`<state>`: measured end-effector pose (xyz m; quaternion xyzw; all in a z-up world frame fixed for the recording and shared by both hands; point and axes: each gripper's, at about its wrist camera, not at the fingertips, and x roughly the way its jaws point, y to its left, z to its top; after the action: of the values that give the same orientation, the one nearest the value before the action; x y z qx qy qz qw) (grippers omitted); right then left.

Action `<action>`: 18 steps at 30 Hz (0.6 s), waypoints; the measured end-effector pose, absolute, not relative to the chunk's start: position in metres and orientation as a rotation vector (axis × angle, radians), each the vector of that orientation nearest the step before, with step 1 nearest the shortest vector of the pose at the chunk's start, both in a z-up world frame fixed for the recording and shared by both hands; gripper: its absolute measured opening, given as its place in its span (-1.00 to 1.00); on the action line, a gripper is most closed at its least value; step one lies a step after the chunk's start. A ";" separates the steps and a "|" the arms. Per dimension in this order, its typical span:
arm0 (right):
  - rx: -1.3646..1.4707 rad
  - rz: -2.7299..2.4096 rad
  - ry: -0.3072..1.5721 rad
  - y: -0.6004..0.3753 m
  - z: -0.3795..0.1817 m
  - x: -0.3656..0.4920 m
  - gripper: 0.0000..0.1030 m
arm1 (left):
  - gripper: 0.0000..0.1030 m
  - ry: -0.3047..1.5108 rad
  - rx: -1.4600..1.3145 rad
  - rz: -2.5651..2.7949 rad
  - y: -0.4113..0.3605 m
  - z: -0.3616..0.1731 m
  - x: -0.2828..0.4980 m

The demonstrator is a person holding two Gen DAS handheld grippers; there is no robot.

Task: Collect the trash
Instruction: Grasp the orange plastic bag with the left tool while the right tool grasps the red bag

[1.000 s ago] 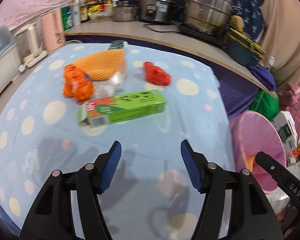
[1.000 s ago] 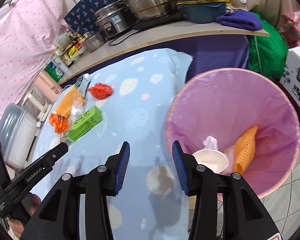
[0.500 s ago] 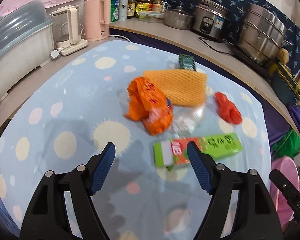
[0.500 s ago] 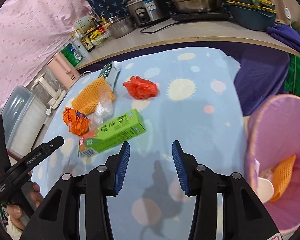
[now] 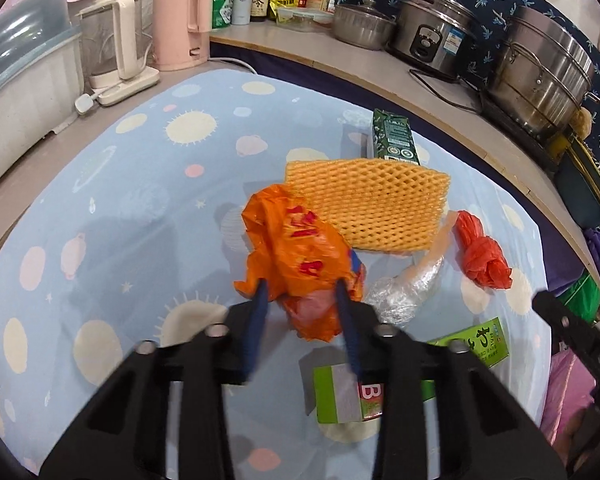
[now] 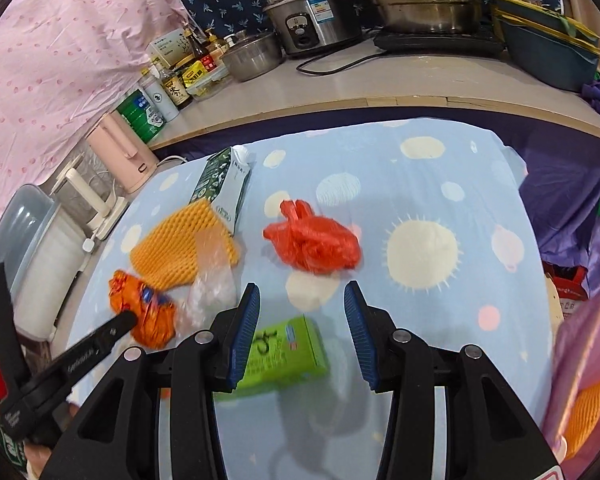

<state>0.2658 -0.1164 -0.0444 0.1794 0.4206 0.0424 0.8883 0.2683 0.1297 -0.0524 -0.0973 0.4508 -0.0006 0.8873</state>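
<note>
Trash mostly left on the tabletop (image 5: 112,208): orange bag (image 5: 300,256), foam net (image 5: 370,204), red bag (image 6: 314,246), clear wrap (image 5: 404,288), green box (image 6: 284,354), dark green carton (image 6: 224,184). Pink bin (image 6: 584,344) at the right edge already holds a foam net. Left gripper (image 5: 300,312) fingers are closing around the orange bag, which sits between them. Right gripper (image 6: 300,334) fingers spread, empty, above the green box. Writing: a big "B" on the green box end; other print too blurred to read.
</note>
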 end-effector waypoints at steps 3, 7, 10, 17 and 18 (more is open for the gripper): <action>0.355 0.083 0.882 -0.114 -0.050 0.287 -0.16 | -0.71 0.931 -0.209 -0.015 0.130 -0.052 0.266; 0.344 0.070 0.884 -0.113 -0.057 0.308 0.00 | -0.74 0.927 -0.211 -0.029 0.131 -0.051 0.261; 0.346 0.064 0.893 -0.113 -0.063 0.323 0.10 | -0.74 0.930 -0.215 -0.032 0.132 -0.051 0.258; 0.339 0.062 0.937 -0.110 -0.080 0.339 -0.06 | -0.74 0.936 -0.217 -0.033 0.131 -0.052 0.252; 0.337 0.066 0.939 -0.110 -0.080 0.338 -0.29 | -0.74 0.935 -0.218 -0.034 0.131 -0.052 0.251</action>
<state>0.3384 -0.1096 -0.0802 0.1617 0.4504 0.0318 0.8775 0.2506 0.1309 -0.0516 -0.1046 0.4499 -0.0162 0.8868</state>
